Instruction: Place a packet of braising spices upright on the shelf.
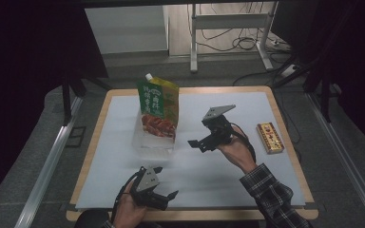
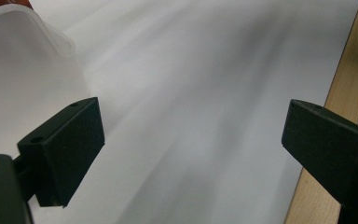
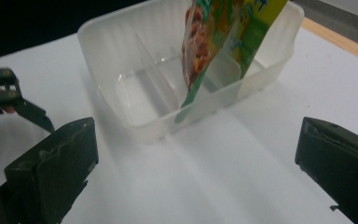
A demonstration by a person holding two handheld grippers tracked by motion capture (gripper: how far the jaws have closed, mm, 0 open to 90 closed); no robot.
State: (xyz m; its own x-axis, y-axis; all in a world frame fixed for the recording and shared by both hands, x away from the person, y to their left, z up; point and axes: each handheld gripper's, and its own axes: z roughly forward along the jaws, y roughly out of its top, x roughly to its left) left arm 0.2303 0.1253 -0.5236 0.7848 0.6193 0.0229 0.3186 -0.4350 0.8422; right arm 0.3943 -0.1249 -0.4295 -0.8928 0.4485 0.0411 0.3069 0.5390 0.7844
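Note:
A green and yellow spouted pouch (image 1: pixel 159 107) stands upright in the far compartment of a translucent divided plastic tray (image 1: pixel 145 143) on the white mat. In the right gripper view the pouch (image 3: pixel 214 42) leans against a divider of the tray (image 3: pixel 116 56). My right gripper (image 1: pixel 197 144) hovers just right of the tray, pointing at it, jaws wide open with nothing between them (image 3: pixel 193 140). Near the table's front edge my left gripper (image 1: pixel 167 181) is open and holds nothing (image 2: pixel 193 126). A corner of the tray (image 2: pixel 32 28) lies ahead of it to the left.
A gold and red flat box (image 1: pixel 270 137) lies near the right edge of the mat. The white mat (image 1: pixel 247 171) covers a wooden table whose rim (image 2: pixel 349 70) runs close beside the left gripper. A metal frame and cables stand on the floor beyond.

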